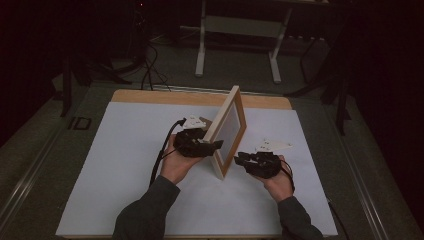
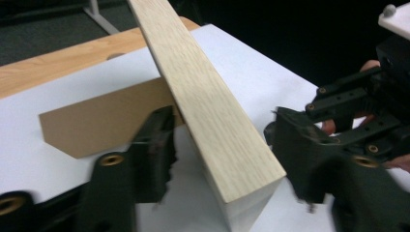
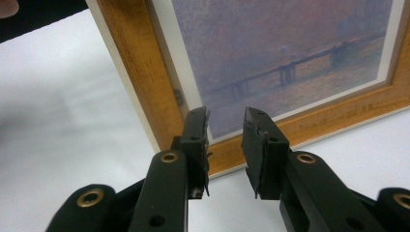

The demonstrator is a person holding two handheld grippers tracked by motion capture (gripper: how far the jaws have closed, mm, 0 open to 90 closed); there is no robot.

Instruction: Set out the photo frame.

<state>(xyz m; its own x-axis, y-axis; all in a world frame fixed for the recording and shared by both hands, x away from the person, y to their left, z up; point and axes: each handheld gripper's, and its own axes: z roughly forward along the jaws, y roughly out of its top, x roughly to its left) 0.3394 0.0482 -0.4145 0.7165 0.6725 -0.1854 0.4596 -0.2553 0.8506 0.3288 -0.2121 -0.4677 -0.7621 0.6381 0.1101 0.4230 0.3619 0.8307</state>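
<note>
A wooden counter (image 1: pixel 150 96) carries a white sheet (image 1: pixel 120 165) over nearly all its top. A framed picture (image 1: pixel 231 131) stands upright on the sheet, its lower edge resting there.

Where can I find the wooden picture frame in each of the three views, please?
High view: the picture frame stands upright at centre, between both hand-held grippers.
Left gripper view: its pale outer edge runs diagonally between the jaws.
Right gripper view: its front with the print is above the jaws.
Shared landmark: the white table sheet.
</note>
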